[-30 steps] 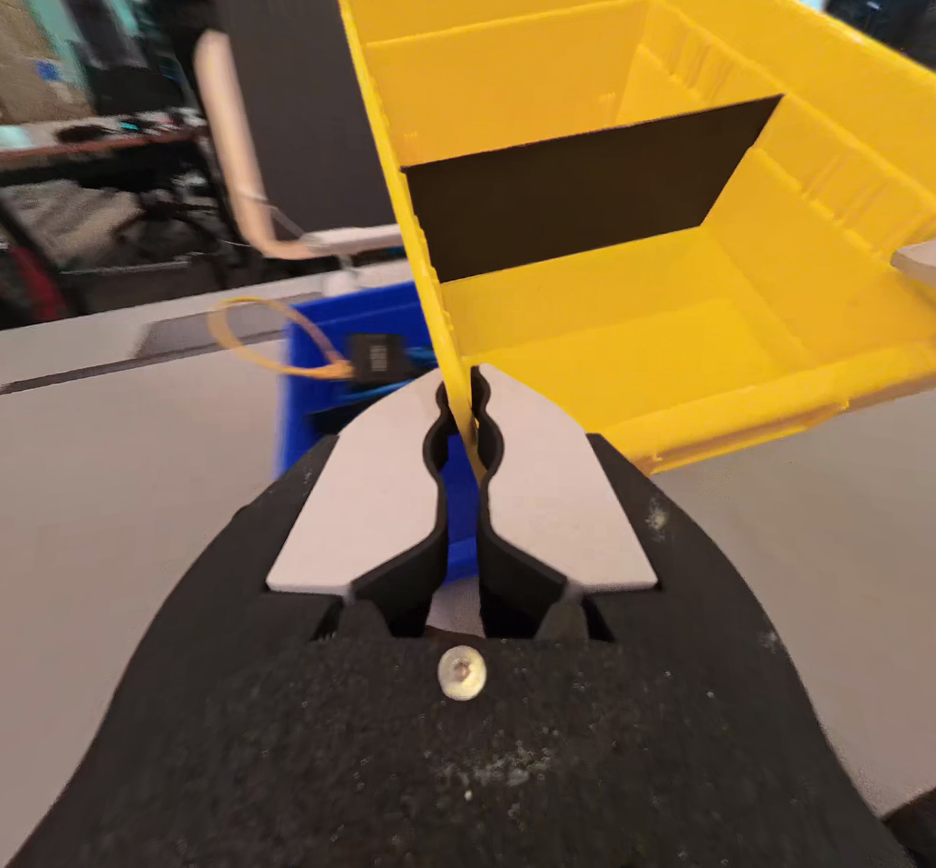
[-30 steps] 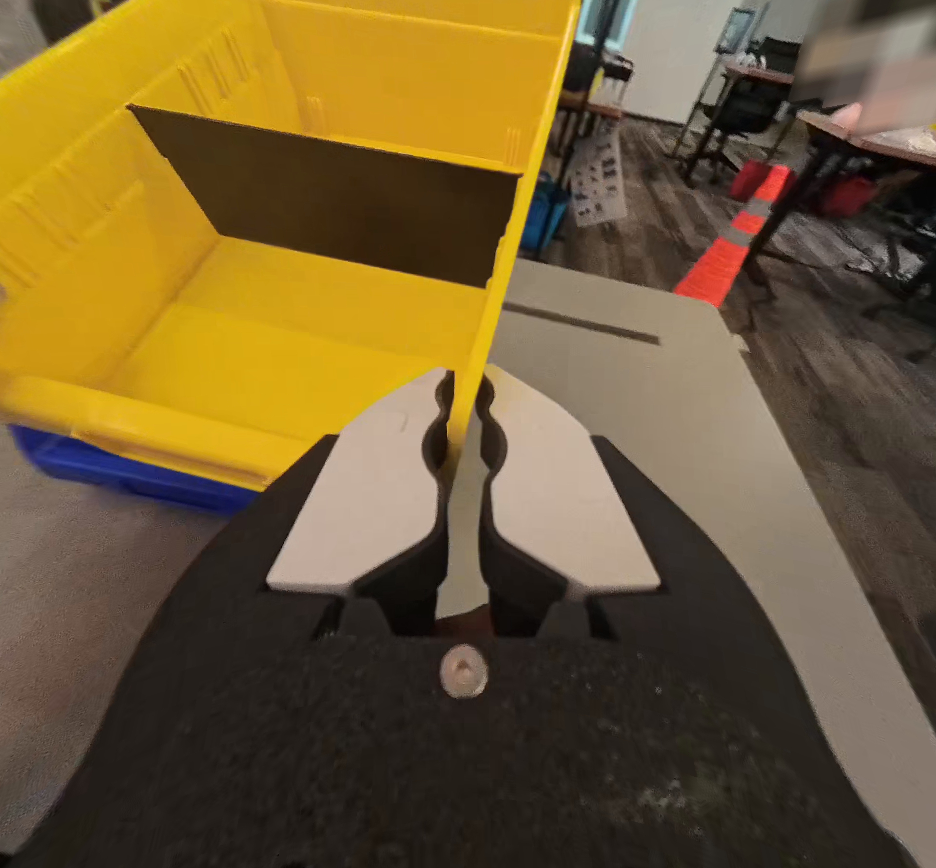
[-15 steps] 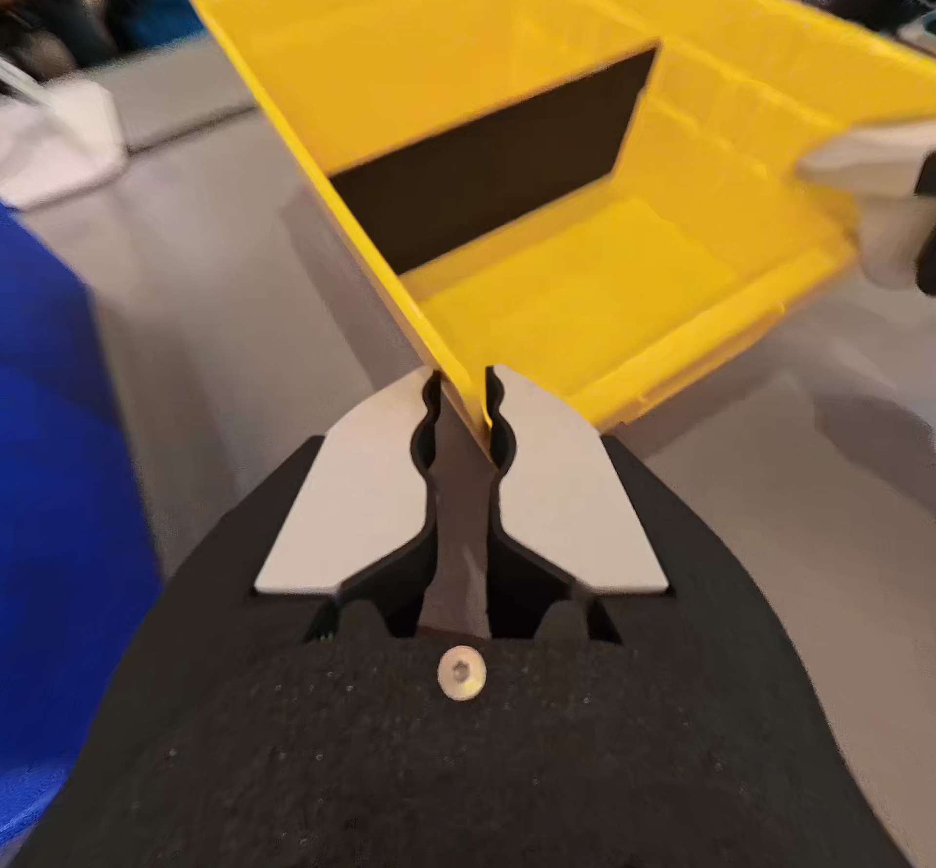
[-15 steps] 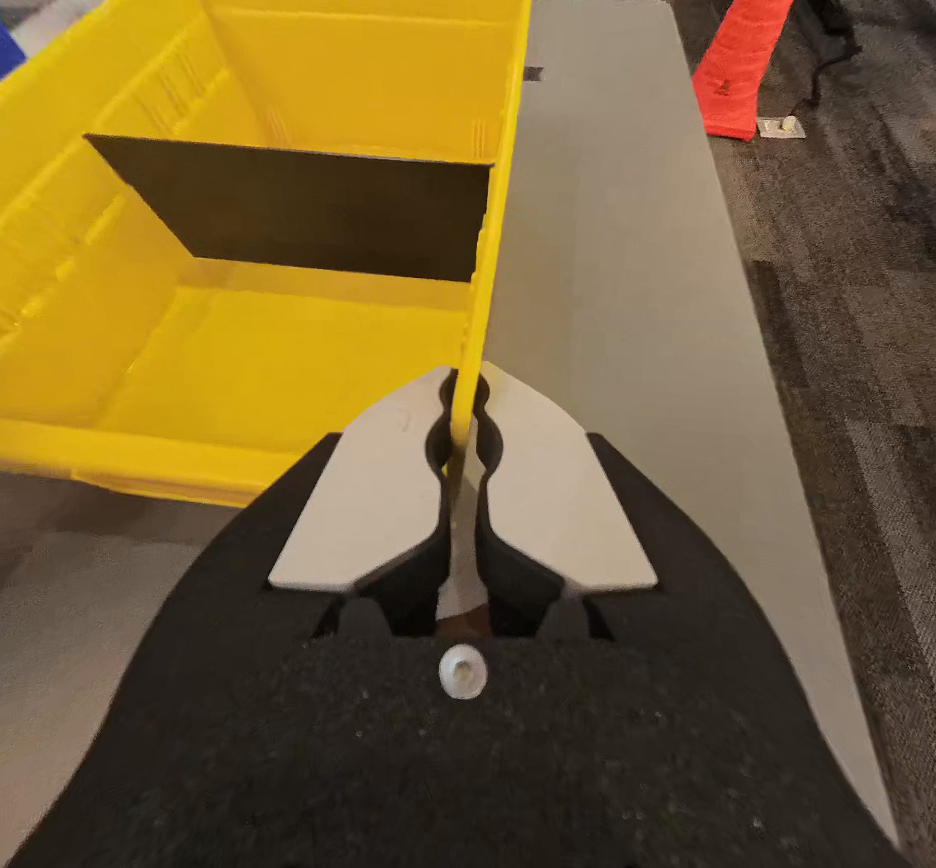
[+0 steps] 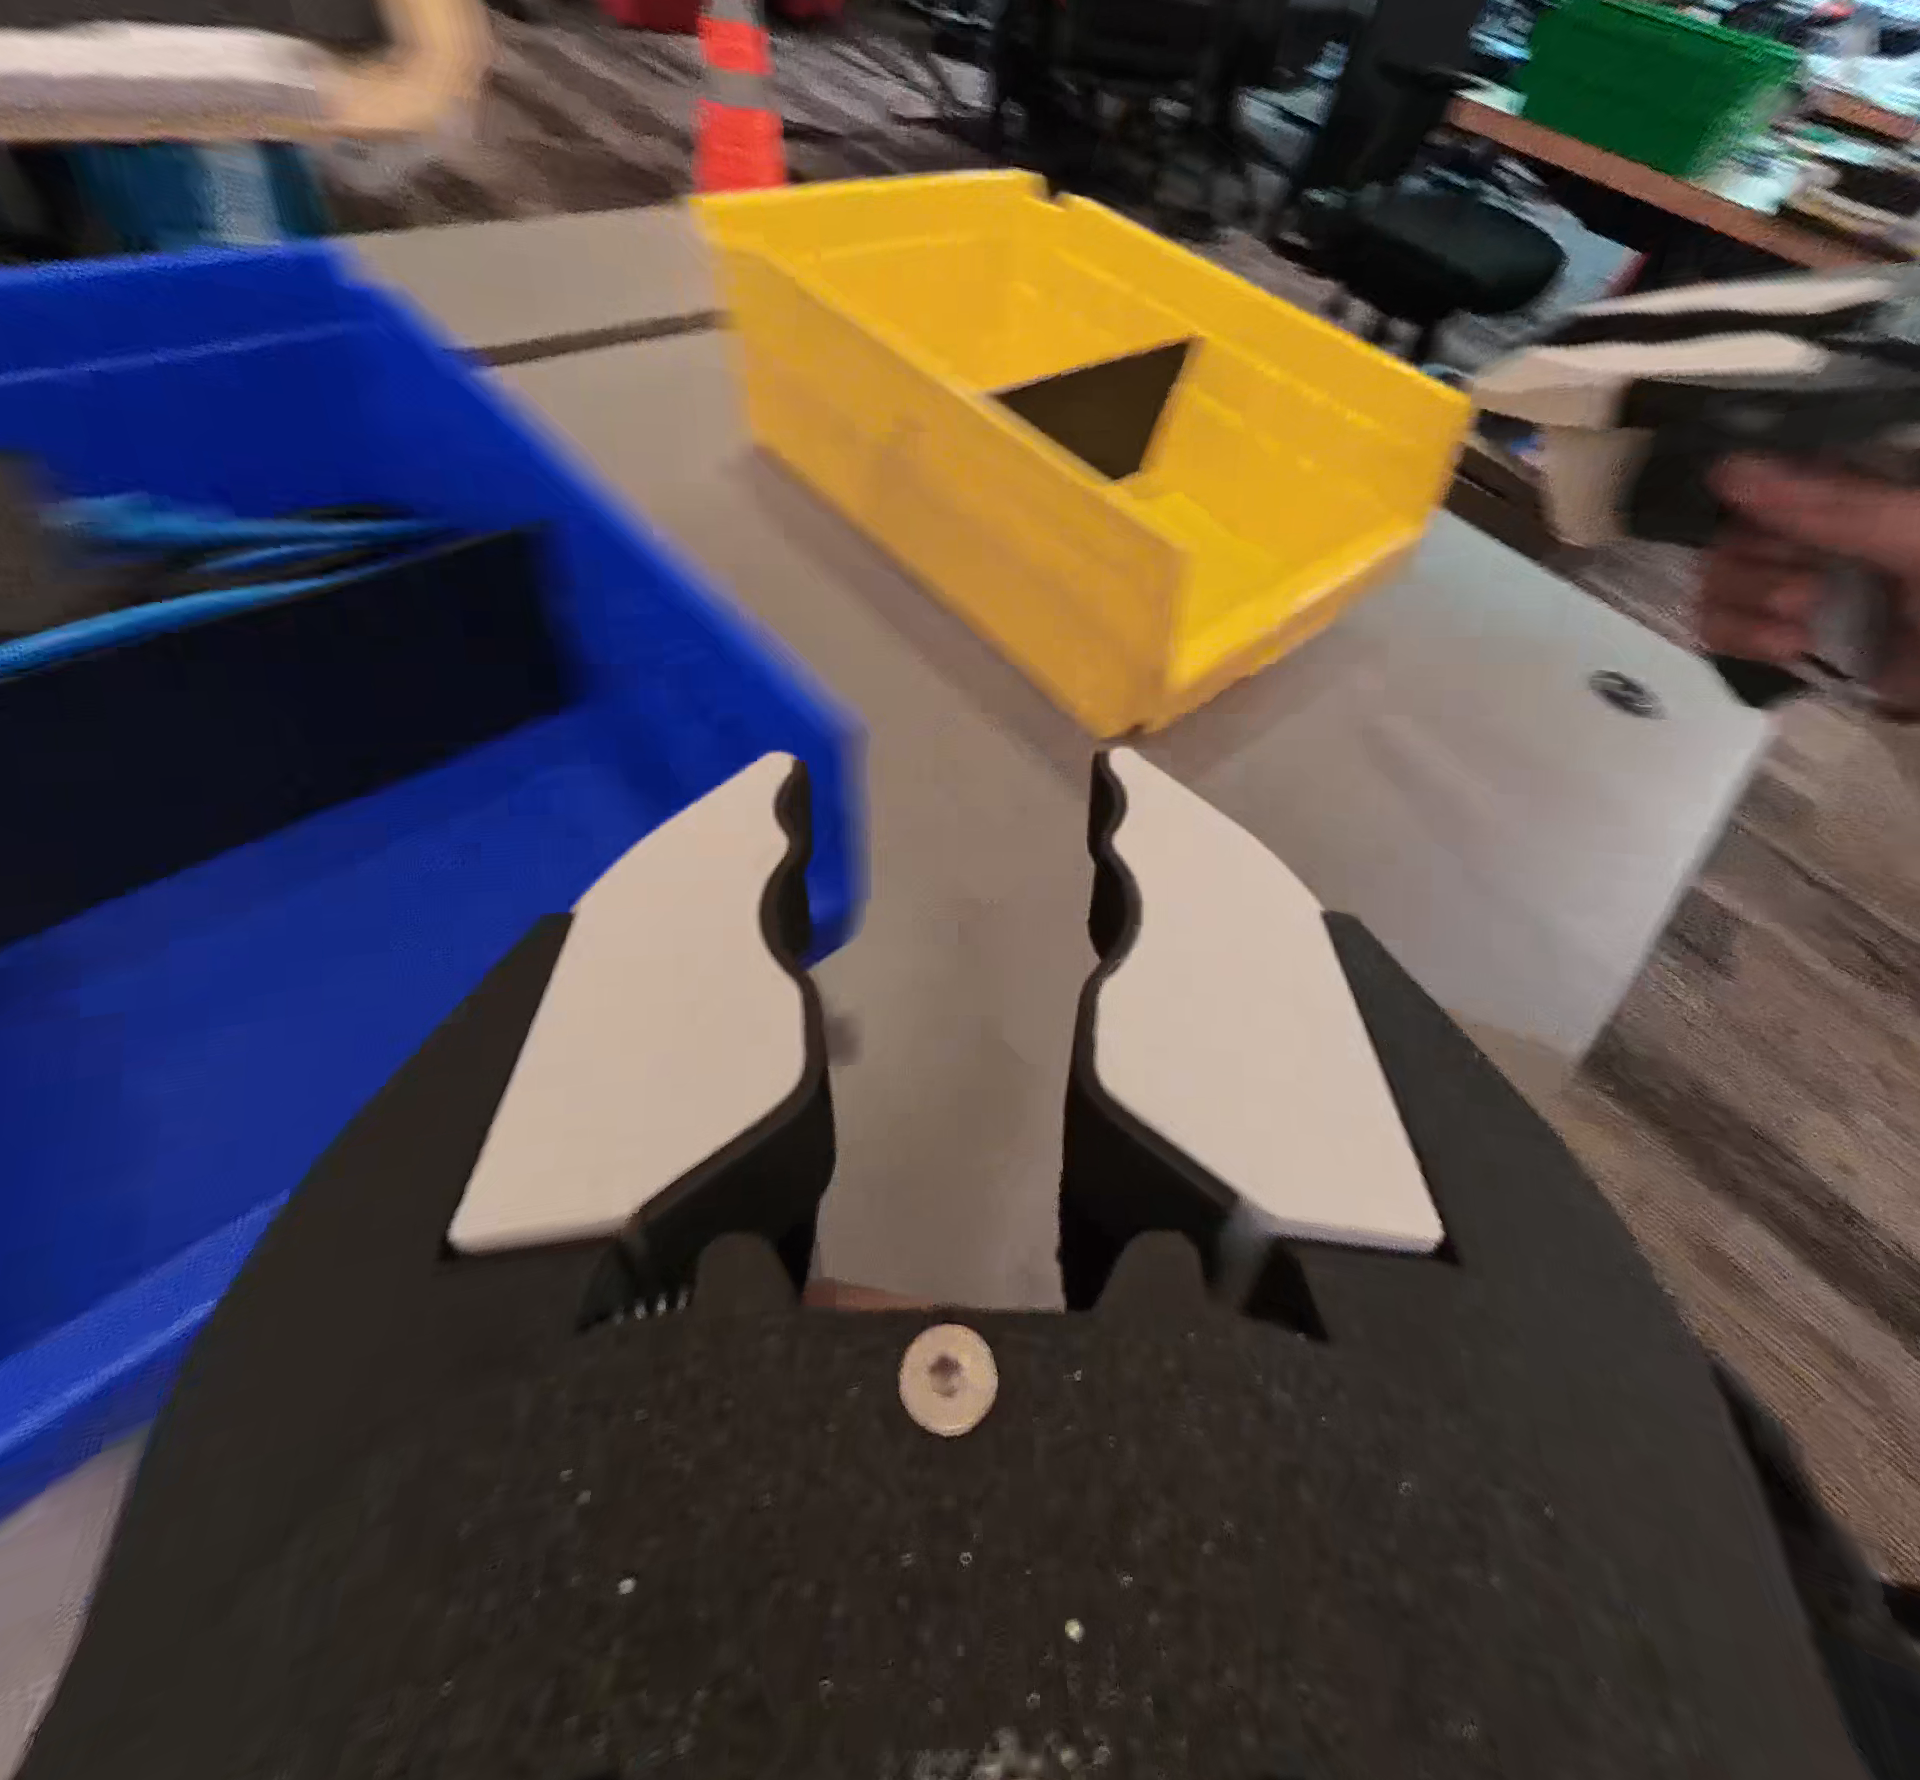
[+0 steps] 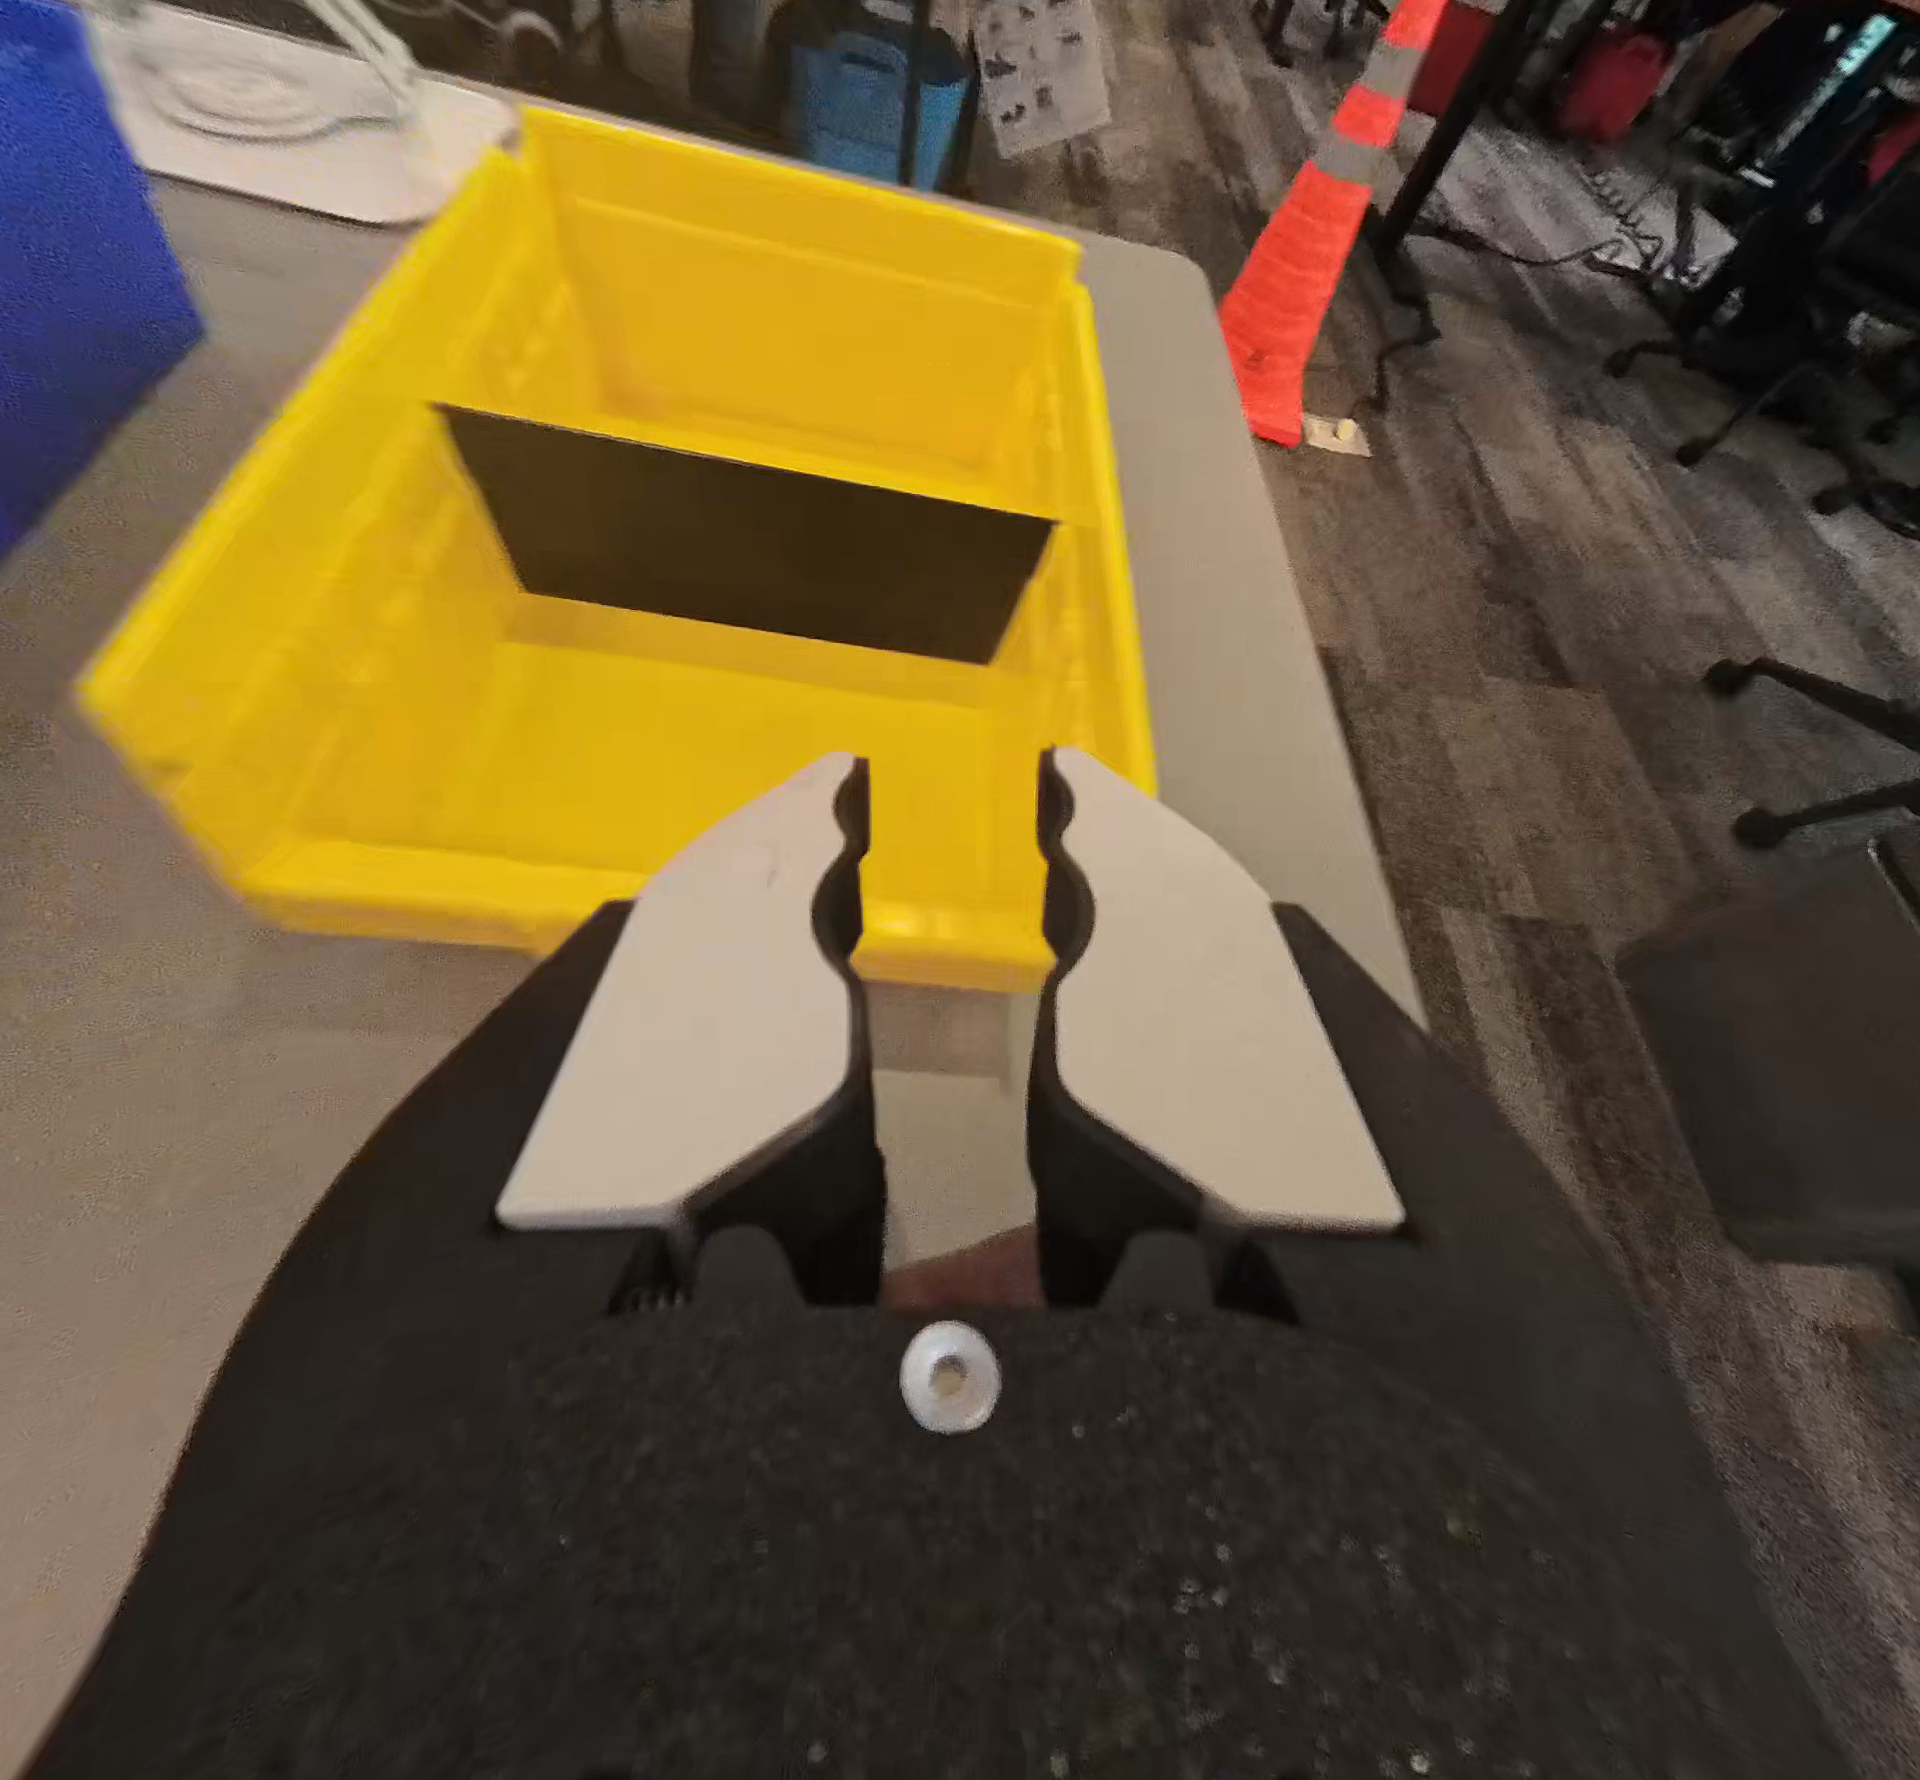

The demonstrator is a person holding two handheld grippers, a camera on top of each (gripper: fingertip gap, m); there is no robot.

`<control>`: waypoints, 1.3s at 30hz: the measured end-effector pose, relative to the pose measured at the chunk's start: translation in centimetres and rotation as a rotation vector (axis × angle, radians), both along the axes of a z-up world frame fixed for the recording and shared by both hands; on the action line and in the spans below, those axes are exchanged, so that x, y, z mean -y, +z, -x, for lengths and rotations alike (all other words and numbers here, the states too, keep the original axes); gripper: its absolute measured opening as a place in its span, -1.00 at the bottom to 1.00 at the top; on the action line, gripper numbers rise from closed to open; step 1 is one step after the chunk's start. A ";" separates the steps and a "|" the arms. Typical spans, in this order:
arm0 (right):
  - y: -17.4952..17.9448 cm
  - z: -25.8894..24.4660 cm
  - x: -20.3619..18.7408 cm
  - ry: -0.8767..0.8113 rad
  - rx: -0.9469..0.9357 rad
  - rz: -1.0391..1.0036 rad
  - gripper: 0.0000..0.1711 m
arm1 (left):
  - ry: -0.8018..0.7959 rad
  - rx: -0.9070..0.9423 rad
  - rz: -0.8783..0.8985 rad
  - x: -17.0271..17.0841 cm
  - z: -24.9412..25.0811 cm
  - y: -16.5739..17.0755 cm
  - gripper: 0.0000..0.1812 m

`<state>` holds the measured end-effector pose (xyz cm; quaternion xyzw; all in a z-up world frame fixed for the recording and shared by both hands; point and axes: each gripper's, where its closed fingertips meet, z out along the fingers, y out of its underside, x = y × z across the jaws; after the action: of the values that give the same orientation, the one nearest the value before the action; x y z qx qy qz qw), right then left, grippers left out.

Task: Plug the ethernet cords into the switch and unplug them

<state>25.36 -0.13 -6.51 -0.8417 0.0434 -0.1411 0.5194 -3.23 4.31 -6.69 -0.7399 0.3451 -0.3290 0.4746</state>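
Left wrist view: left gripper point(image 5: 945, 774) spread apart, empty, over grey table point(image 5: 1351, 795). Blue bin point(image 5: 416, 795) just left, blue ethernet cords point(image 5: 208, 567) inside. Right gripper point(image 6: 954, 764) also parted, empty, near yellow bin point(image 6: 644, 774) with black divider point(image 6: 748, 546); switch not visible.

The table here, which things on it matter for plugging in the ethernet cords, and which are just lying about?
For the job:
blue bin
blue cords inside it
left tongs, open
right tongs, open

Lying about:
yellow bin, set down, nothing visible inside
orange cone
green crate
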 end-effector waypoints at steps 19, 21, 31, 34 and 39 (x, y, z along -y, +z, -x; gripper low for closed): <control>-7.0 28.2 -12.7 0.113 -0.212 0.093 -0.95 | 0.356 -0.270 -0.040 -12.6 17.9 -6.6 -0.90; -6.5 29.1 -12.1 0.095 -0.194 0.083 -0.96 | 0.369 -0.230 -0.020 -12.7 18.5 -6.3 -0.92; -1.9 42.7 -14.9 0.231 -0.177 -0.071 -0.94 | 0.578 -0.212 -0.075 -13.8 32.7 -1.8 -0.96; -1.4 47.7 -15.8 0.275 -0.183 -0.100 -0.94 | 0.633 -0.218 -0.089 -14.0 37.9 -1.4 -0.96; -3.5 53.4 -17.1 0.310 -0.195 -0.062 -0.94 | 0.672 -0.264 -0.067 -14.7 43.9 -2.9 -0.96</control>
<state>-28.07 17.00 -10.03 -0.8316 -0.0325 0.0244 0.5538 -47.12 19.05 -9.58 -0.8321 0.1515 -0.0447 0.5316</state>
